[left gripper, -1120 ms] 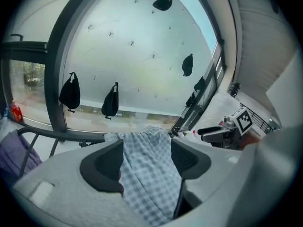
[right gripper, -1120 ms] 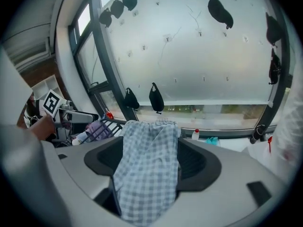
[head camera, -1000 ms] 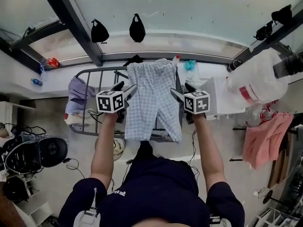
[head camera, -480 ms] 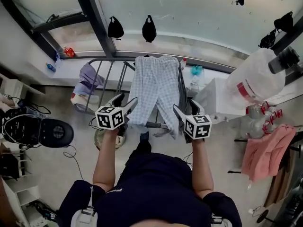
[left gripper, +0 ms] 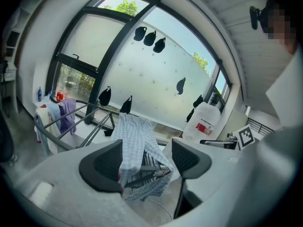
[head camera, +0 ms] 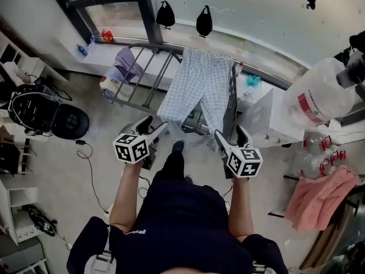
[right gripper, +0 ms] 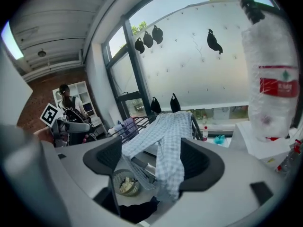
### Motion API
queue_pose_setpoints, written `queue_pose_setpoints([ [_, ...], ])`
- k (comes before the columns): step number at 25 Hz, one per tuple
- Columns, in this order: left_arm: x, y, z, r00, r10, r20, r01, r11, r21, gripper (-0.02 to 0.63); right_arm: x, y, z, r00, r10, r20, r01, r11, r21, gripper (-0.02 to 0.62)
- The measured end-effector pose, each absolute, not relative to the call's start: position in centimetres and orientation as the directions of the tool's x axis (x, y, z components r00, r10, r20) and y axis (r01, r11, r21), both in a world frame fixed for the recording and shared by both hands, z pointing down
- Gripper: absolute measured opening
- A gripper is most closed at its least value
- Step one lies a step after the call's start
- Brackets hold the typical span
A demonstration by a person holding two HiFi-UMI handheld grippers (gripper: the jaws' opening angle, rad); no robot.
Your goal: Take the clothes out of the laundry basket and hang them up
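Note:
Blue-and-white checked trousers (head camera: 199, 90) hang draped over the top rails of a metal drying rack (head camera: 149, 76) by the window. My left gripper (head camera: 151, 130) and right gripper (head camera: 230, 135) are both open and hold nothing, a short way back from the trousers' hems. In the left gripper view the trousers (left gripper: 135, 141) show between the open jaws, well beyond them. The right gripper view shows the trousers (right gripper: 170, 141) and, on the floor below, a round laundry basket (right gripper: 124, 183) with pale cloth in it. In the head view the left gripper mostly hides the basket (head camera: 126, 129).
Purple and blue garments (head camera: 126, 67) hang at the rack's left end. A large plastic water bottle (head camera: 322, 99) stands on a white unit at the right, and a pink cloth (head camera: 316, 196) hangs below it. A black round device (head camera: 65, 120) and cables lie on the floor at the left.
Both grippers have drawn back from the trousers, which stay on the rack. The person has stepped away from the rack, and the head view has swung left.

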State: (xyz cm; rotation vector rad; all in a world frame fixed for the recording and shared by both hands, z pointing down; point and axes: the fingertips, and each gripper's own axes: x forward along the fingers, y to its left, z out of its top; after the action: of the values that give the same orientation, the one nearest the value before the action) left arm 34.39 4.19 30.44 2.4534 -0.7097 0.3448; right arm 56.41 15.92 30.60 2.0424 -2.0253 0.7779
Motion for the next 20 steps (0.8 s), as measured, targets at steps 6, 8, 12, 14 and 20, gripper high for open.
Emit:
queue_pose_setpoints([
  [6,26.6,10.0,30.0,0.754,-0.540,0.374,-0.657,-0.619,0.430,0.311,50.4,17.5,31.7,-0.178,-0.861,0.476,-0.966,0.061,-0.251,0.382],
  [8,23.8,11.1,30.3,0.721,-0.583,0.375,-0.691,-0.568,0.446,0.311,48.0,17.5,32.0,-0.232,-0.850,0.474,-0.955,0.107,-0.276,0.382],
  [12,18.6,12.5,30.7,0.652,-0.651,0.388,-0.752,-0.488,0.444,0.311,42.5,16.8,32.3,-0.336,-0.814,0.474,-0.930,0.209,-0.301,0.382],
  [14,16.1,12.8,30.8,0.617,-0.679,0.398,-0.778,-0.448,0.441,0.311,39.8,16.2,32.3,-0.384,-0.788,0.481,-0.916,0.259,-0.307,0.382],
  [20,8.6,12.8,31.7,0.524,-0.741,0.421,-0.830,-0.332,0.448,0.311,31.5,13.6,33.8,-0.507,-0.689,0.518,-0.862,0.393,-0.320,0.382],
])
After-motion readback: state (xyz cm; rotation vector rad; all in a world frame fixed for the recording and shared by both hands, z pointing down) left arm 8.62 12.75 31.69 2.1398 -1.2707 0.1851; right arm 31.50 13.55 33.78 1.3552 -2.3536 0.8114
